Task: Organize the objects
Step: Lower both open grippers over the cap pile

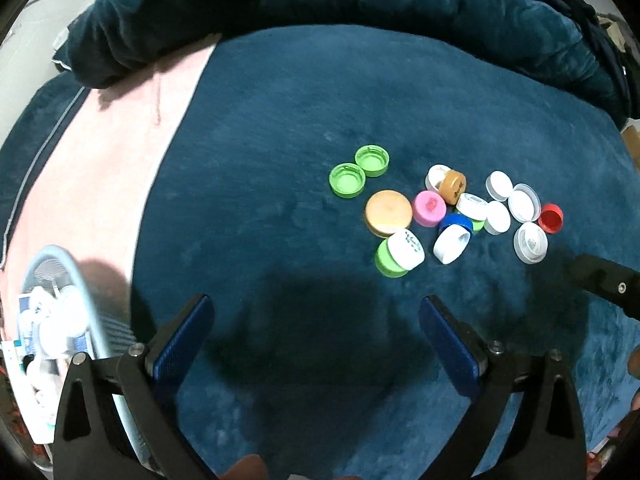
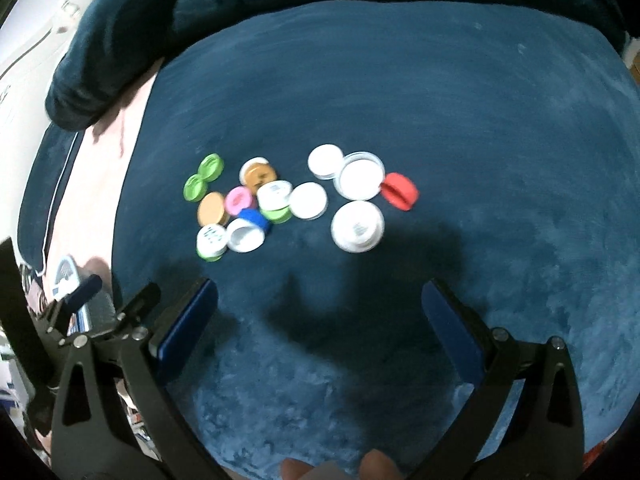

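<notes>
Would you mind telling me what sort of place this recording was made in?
Probably a bedroom at home, with the work done on a bed or sofa. The bottle caps lie on a plush dark blue blanket over pink bedding, with a bunched-up blue duvet behind.

Setting: home, most likely a bedroom. Work surface is a soft dark-teal plush blanket [image 1: 280,128] spread flat, with more of it bunched up in folds behind. A pink sheet [image 1: 120,168] shows at its left edge. A pale-blue plastic basket [image 1: 86,280] of small household packets sits at lower left.
</notes>
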The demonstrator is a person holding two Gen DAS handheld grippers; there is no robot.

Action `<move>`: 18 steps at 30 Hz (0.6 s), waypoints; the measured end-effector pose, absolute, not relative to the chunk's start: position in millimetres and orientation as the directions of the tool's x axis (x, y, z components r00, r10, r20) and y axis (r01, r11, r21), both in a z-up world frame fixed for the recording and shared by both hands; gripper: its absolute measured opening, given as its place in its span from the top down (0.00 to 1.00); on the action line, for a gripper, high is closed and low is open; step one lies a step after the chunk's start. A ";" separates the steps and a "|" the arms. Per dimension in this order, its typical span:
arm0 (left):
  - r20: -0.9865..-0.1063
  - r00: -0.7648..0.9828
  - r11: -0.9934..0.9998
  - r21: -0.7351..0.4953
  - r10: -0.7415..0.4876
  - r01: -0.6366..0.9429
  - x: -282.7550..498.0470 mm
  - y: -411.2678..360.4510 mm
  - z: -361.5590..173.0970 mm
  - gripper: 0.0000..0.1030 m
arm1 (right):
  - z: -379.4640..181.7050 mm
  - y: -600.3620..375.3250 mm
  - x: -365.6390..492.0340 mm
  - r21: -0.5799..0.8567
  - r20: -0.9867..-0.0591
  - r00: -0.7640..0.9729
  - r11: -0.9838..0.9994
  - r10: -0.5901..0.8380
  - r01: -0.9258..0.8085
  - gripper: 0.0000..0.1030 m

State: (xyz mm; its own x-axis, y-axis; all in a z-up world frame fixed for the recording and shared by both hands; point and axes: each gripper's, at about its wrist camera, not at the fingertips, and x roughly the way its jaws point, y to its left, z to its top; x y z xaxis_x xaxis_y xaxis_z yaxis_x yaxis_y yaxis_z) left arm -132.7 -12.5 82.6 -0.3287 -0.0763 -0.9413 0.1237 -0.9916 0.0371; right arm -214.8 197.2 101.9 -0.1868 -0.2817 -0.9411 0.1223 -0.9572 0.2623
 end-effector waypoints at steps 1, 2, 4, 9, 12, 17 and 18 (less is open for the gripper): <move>-0.943 -0.326 -0.991 0.027 -0.069 0.131 -136.6 -12.9 79.1 0.01 | 100.2 198.5 -216.2 0.261 -0.942 -0.184 -0.959 -0.279 0.114 0.00; -0.944 -0.324 -0.990 0.021 -0.065 0.137 -139.2 -13.4 76.7 0.01 | 98.2 200.1 -218.0 0.262 -0.944 -0.181 -0.960 -0.277 0.103 0.00; -0.945 -0.320 -0.988 0.010 -0.060 0.154 -145.5 -14.3 71.2 0.01 | 95.8 201.3 -220.5 0.263 -0.945 -0.175 -0.960 -0.276 0.092 0.00; -0.947 -0.305 -0.978 0.036 -0.099 0.208 -162.9 -20.4 55.1 0.01 | 93.3 199.1 -223.7 0.262 -0.947 -0.169 -0.961 -0.274 0.091 0.00; -0.946 -0.302 -0.966 0.041 -0.120 0.254 -173.5 -27.1 49.4 0.01 | 91.9 198.6 -223.9 0.263 -0.947 -0.166 -0.961 -0.275 0.088 0.00; -0.957 -0.270 -0.966 0.030 -0.101 0.256 -182.3 -28.8 34.0 0.01 | 90.9 194.9 -227.8 0.254 -0.950 -0.163 -0.963 -0.267 0.092 0.00; -0.959 -0.266 -0.969 0.027 -0.094 0.245 -183.4 -26.4 31.5 0.01 | 91.0 194.3 -229.1 0.253 -0.950 -0.164 -0.963 -0.265 0.092 0.00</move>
